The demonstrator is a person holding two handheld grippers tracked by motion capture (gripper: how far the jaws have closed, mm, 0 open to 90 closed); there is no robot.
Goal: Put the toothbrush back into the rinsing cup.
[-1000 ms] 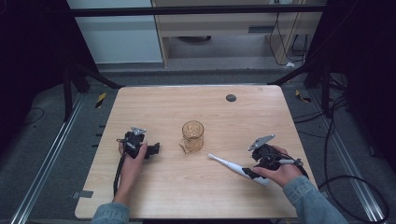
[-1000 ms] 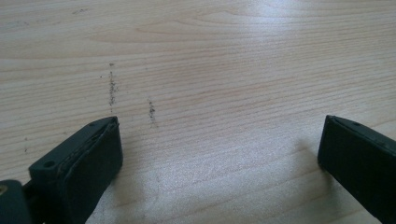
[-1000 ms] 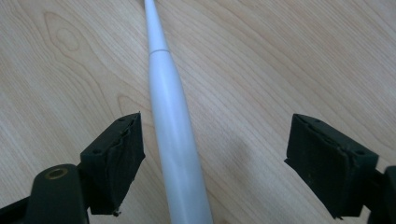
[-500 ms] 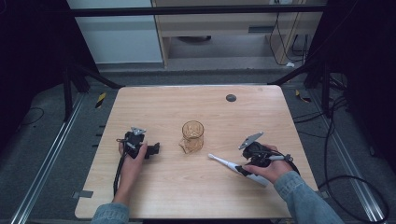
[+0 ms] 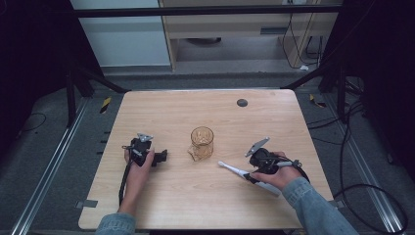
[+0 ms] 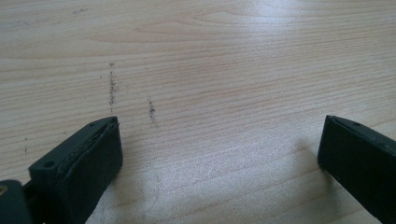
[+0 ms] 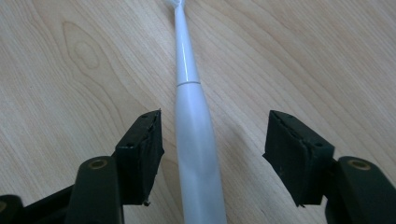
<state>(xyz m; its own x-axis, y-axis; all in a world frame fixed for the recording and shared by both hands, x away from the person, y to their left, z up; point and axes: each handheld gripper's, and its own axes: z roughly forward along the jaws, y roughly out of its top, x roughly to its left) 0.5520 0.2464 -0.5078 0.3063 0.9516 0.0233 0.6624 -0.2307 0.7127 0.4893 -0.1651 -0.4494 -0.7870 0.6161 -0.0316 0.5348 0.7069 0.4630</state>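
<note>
**Right gripper now over the toothbrush handle**

Since a second ago the right gripper [image 5: 255, 169] has slid left and down from just beside the toothbrush to sit right over its thick end; the left one hasn't budged.

Big stuff first: the wooden table [image 5: 161, 112] is mostly bare. An amber glass cup [image 5: 201, 143] stands upright near the middle. The white electric toothbrush [image 7: 190, 130] lies flat on the wood to the right of the cup, well apart from it, head pointing toward the cup.

Right gripper's jaws are spread wide, one on each side of the handle, not pinching it, with a gap on both sides.

Left gripper [image 5: 156, 156] rests on the table left of the cup, jaws wide apart with just scuffed wood between them.
</note>
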